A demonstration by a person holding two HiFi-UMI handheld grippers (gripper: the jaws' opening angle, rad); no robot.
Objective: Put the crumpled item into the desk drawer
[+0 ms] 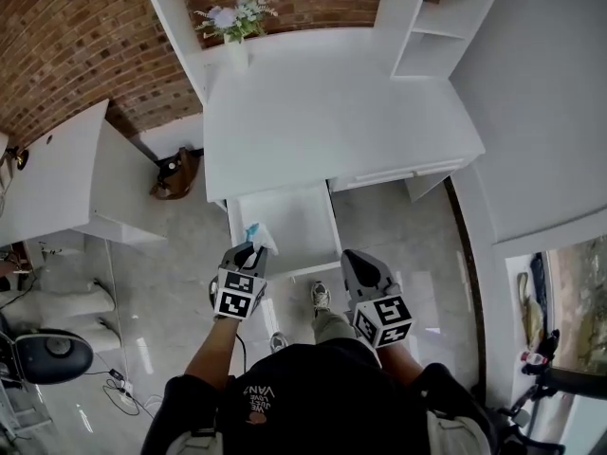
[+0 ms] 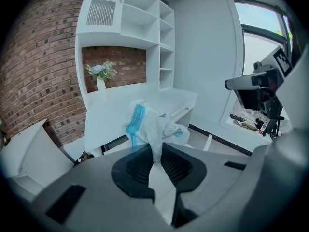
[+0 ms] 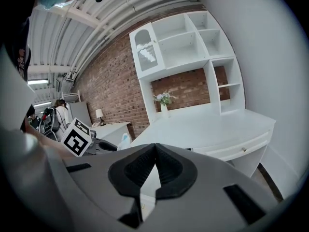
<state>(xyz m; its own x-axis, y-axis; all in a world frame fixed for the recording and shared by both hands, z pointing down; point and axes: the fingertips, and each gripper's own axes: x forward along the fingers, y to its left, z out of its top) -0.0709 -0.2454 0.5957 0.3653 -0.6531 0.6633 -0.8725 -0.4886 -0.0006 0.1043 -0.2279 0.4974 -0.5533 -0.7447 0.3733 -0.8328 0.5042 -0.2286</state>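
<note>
The crumpled item (image 1: 259, 236), a wad of white plastic with a blue strip, is pinched in my left gripper (image 1: 248, 252), which is shut on it. It hangs just over the near left corner of the open desk drawer (image 1: 296, 224), a shallow white tray pulled out from the white desk (image 1: 332, 112). In the left gripper view the crumpled item (image 2: 147, 124) sticks up from between the pads of the left gripper (image 2: 154, 151). My right gripper (image 1: 354, 260) is level with the drawer's front right corner, shut and holding nothing; its tips meet in the right gripper view (image 3: 154, 148).
A vase of flowers (image 1: 237, 27) stands at the desk's back left, with white shelves (image 1: 436, 17) at the back right. A second white table (image 1: 57, 173) is at the left, and a brown bag (image 1: 176, 175) lies on the floor. The person's shoe (image 1: 321, 297) is below the drawer.
</note>
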